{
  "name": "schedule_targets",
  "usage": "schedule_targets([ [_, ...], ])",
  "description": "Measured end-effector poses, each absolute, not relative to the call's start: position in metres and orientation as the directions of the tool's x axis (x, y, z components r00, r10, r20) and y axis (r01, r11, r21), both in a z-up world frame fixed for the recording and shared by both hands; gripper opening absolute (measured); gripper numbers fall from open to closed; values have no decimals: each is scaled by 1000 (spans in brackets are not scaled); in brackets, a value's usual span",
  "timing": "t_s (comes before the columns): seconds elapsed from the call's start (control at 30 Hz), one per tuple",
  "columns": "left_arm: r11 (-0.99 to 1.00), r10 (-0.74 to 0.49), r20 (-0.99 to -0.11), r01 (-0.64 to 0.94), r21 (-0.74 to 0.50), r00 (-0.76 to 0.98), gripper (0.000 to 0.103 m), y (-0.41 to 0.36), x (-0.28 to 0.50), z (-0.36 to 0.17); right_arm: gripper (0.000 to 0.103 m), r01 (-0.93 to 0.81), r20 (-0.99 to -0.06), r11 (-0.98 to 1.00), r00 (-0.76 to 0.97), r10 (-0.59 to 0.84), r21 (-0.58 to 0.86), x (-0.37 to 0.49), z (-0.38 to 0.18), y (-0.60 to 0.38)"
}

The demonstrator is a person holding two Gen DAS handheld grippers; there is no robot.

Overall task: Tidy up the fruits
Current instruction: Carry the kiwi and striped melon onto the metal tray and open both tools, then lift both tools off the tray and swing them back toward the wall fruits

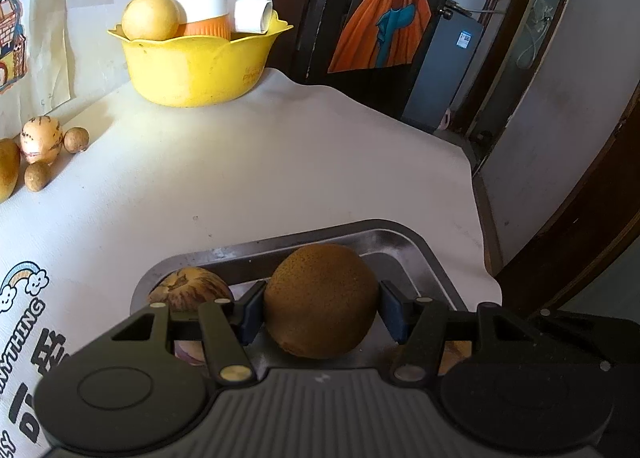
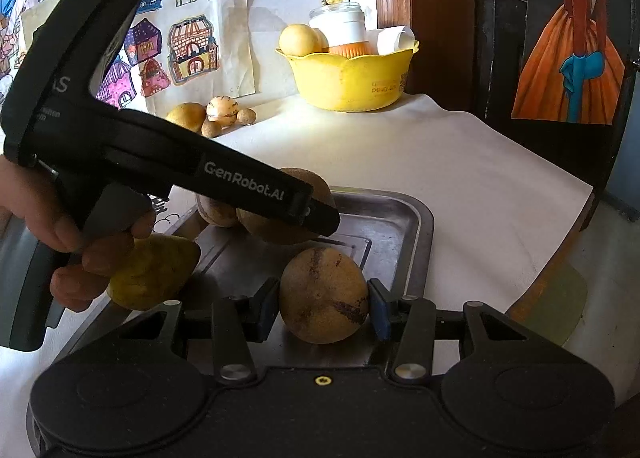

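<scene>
Where left claw (image 1: 320, 308) hides it, right-view-only yellow mango (image 2: 154, 274).

Daylight is brightening the desk (image 1: 280, 162) unevenly, fruit is casting soft shadows, and the fisheye is bending and darkening the edges.

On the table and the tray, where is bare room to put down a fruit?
Free: the white tablecloth between the yellow scalloped plastic bowl and the steel tray, and the tray's far right corner. Crowded: the tray's left side and the loose fruit cluster by the wall.
</scene>
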State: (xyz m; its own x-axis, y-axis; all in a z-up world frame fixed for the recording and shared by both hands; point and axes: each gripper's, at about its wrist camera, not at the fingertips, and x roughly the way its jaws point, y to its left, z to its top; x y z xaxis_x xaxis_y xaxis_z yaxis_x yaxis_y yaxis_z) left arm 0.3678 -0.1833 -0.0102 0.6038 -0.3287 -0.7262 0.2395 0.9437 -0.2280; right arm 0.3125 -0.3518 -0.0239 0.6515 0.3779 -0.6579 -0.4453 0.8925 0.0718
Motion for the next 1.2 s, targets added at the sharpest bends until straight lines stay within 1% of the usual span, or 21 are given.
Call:
schedule_targets([
  [0.4, 948, -317, -734, 216, -233, 601, 64, -184, 371, -10, 50, -436, -653, 897, 658, 375, 76, 309, -24, -354],
  [0.5, 947, -321, -736, 210, -243, 596, 64, -183, 371, -10, 52, -428, -653, 901, 662, 367, 72, 307, -24, -355],
  [0.6, 940, -339, -721, 192, -281, 605, 65, -178, 370, -7, 54, -421, -650, 904, 669, 360, 67, 304, -22, -355],
  [0.67, 939, -339, -710, 177, -295, 617, 67, -175, 369, -2, 57, -419, -647, 906, 675, 356, 61, 301, -19, -356],
  [0.7, 938, -340, -704, 174, -298, 624, 67, -173, 367, 1, 60, -417, -644, 907, 680, 351, 53, 299, -17, -356],
  [0.8, 935, -345, -682, 170, -312, 645, 73, -169, 360, 13, 65, -413, -636, 910, 693, 341, 38, 291, -9, -355],
  [0.87, 932, -347, -660, 167, -321, 666, 80, -164, 352, 22, 71, -405, -625, 914, 704, 338, 38, 287, -1, -355],
  [0.93, 928, -352, -635, 168, -332, 688, 86, -158, 342, 33, 80, -400, -608, 916, 718, 339, 39, 281, 7, -354],
  [0.97, 927, -352, -622, 167, -337, 700, 89, -153, 337, 38, 82, -396, -593, 917, 730, 340, 38, 277, 13, -352],
  [1.03, 925, -348, -593, 163, -343, 726, 94, -144, 325, 50, 90, -388, -563, 921, 754, 339, 36, 271, 23, -349],
  [1.13, 926, -329, -555, 145, -349, 764, 97, -126, 306, 63, 96, -384, -523, 923, 781, 342, 30, 264, 39, -341],
  [1.2, 926, -315, -534, 130, -355, 785, 99, -113, 294, 69, 96, -391, -512, 920, 786, 347, 23, 258, 49, -334],
])
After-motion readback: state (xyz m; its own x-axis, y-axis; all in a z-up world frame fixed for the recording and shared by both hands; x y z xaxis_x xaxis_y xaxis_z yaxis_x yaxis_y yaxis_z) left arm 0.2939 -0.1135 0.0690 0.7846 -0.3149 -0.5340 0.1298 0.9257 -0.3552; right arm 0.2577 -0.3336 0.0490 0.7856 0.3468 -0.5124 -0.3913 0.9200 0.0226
